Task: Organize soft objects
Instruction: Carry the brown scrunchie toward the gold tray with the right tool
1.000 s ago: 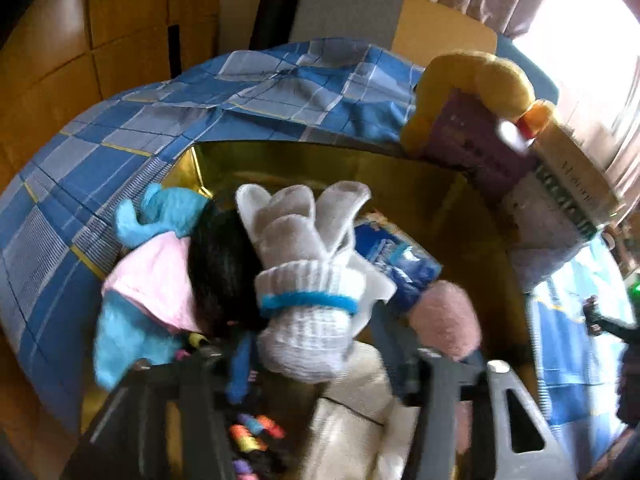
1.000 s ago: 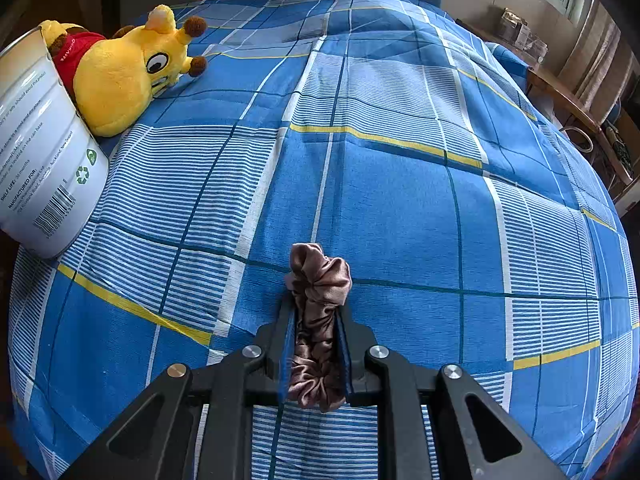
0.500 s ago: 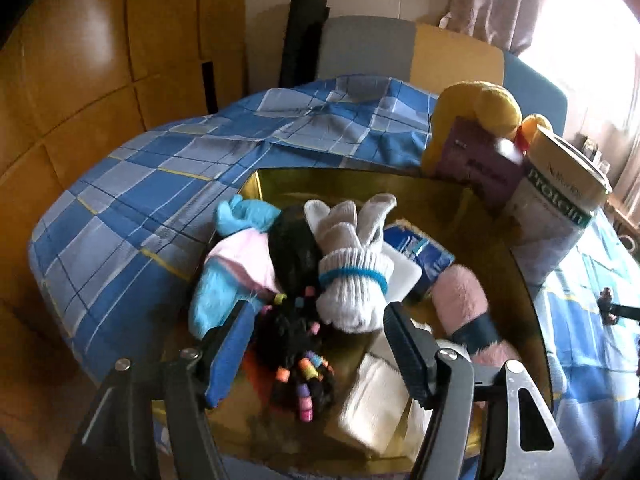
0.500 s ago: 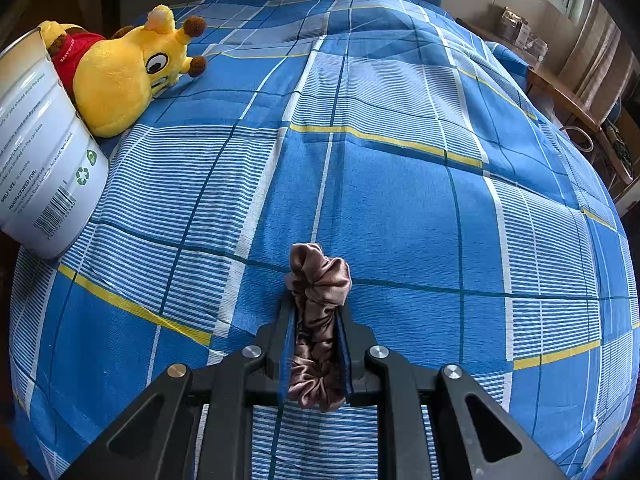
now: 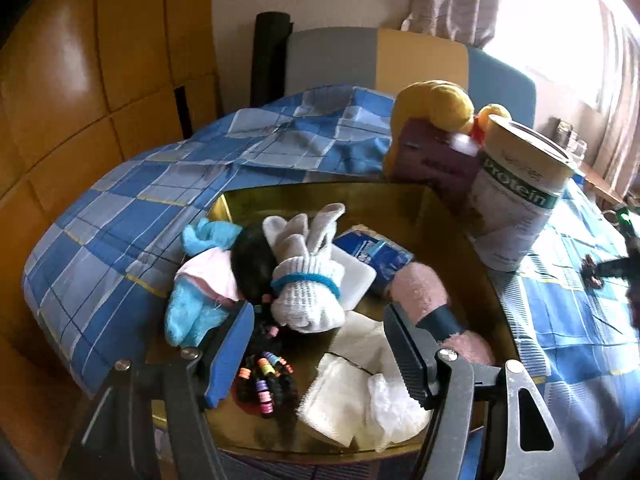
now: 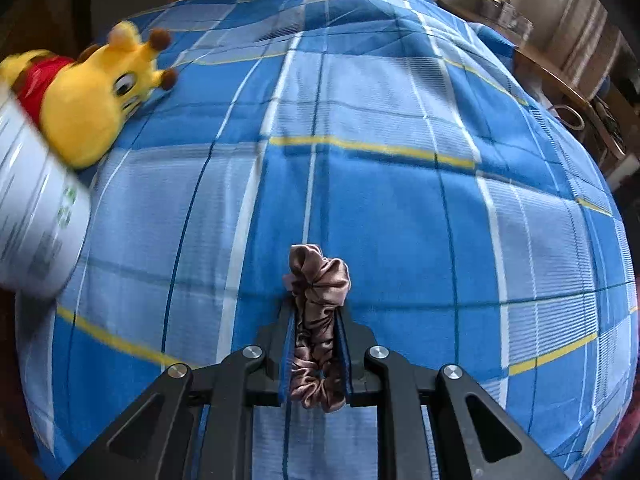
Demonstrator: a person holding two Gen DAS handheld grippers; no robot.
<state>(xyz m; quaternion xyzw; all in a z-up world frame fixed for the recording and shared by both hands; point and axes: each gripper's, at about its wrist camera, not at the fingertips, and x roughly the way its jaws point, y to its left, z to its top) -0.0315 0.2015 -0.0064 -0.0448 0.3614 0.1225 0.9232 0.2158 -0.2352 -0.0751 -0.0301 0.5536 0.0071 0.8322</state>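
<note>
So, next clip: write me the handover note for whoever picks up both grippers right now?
Left gripper: open, empty, above the gold tray.
Right gripper: shut on the brown scrunchie, over the blue plaid cloth.
Done: white socks, pink roll, blue-and-pink cloth and beaded hair ties lie in the tray.
Left: probably the scrunchie into the tray; the yellow plush lies outside it by the tin.

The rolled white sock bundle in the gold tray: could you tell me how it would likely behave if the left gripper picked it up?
The white sock bundle looks soft and would probably squash between the jaws. Its blue band binds it, so it likely lifts as one piece, loose toes flopping. Probably light; it may drag the black hair-tie bundle it touches.
</note>
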